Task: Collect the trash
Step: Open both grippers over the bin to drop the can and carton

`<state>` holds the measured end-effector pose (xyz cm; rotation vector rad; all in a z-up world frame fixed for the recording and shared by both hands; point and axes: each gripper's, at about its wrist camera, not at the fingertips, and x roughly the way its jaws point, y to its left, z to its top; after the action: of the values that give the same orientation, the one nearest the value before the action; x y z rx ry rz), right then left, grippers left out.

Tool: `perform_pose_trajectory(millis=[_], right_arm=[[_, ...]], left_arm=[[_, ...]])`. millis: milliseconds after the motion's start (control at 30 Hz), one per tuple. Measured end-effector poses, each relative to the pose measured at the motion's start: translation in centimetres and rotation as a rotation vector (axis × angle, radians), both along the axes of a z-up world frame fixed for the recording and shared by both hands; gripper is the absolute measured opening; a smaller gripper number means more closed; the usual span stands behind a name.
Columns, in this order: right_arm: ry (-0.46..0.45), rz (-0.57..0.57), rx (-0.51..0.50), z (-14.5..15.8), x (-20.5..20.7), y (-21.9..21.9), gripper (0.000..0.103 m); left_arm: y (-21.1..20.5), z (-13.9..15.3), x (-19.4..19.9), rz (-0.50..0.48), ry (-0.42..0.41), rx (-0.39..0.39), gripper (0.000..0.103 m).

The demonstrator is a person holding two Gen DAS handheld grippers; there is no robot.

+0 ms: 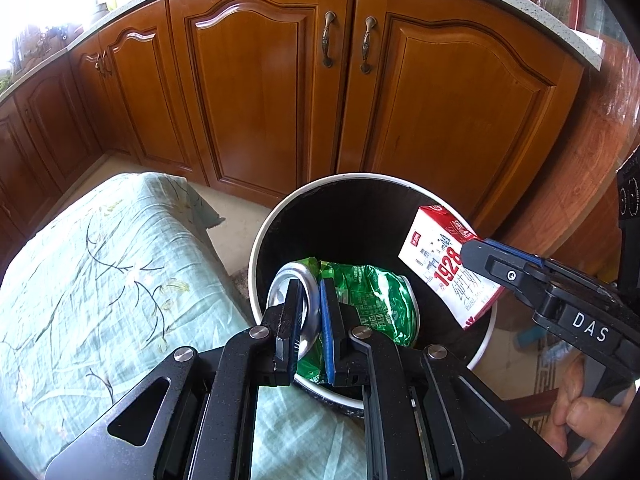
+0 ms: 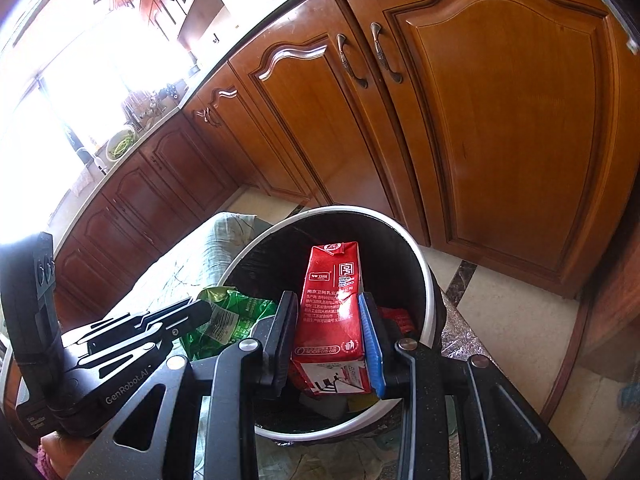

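Left wrist view: left gripper (image 1: 310, 300) clamps a crushed green can (image 1: 360, 304) over the black-lined trash bin (image 1: 256, 240); the can's lower part is hidden behind the fingers.
Right wrist view: right gripper (image 2: 330, 324) grips a red milk carton (image 2: 332, 300) above the bin's mouth; items beneath are hard to make out.

The red and white milk carton (image 1: 448, 266) carries a big "1928", with "China" in small print on its red side; the right gripper (image 1: 470, 251) reads "DAS", the left gripper (image 2: 200, 312) "GenRobot.AI"
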<state>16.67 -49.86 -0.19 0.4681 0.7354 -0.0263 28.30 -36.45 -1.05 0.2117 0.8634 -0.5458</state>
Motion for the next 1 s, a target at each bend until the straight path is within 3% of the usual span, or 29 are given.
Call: perform_pose_trajectory(millis=[233,300,333,367,533,600,667,733,1000], right_arm=[[0.013,0.009,0.026,-0.4,0.3,0.1,0.035],[0.006,0.005,0.043,-0.4,0.1,-0.1,0.036],[0.004,0.002,0.045,-0.4,-0.1,-0.1,0.036],[-0.001,0.001,0.049,-0.2,-0.3,-0.1,0.038],[-0.047,-0.006,0.056,0.7,-2.0,0.4,0.064],[-0.073,-0.011,0.068,1.0,-3.1,0.7,0.080],[-0.094,-0.020,0.078,1.1,-4.1,1.1,0.088],[-0.107,-0.024,0.084,1.1,-5.2,1.7,0.089],[-0.145,-0.013,0.078,1.3,-9.7,5.6,0.093]], left_arm=[[0.0,0.3,-0.2,-0.003,-0.009,-0.002,0.009],[0.2,0.5,-0.3,-0.002,-0.005,-0.009,0.016],[0.5,0.7,-0.3,0.003,-0.008,-0.014,0.025],[0.7,0.9,-0.5,0.008,-0.013,-0.018,0.033],[2.3,2.0,-1.4,0.020,-0.030,-0.051,0.042],[3.2,2.3,-2.0,0.031,-0.038,-0.069,0.049],[4.3,2.6,-2.8,0.046,-0.047,-0.089,0.060],[5.7,2.7,-3.8,0.068,-0.063,-0.112,0.067],[11.3,1.5,-7.7,0.130,-0.040,-0.188,0.068]])
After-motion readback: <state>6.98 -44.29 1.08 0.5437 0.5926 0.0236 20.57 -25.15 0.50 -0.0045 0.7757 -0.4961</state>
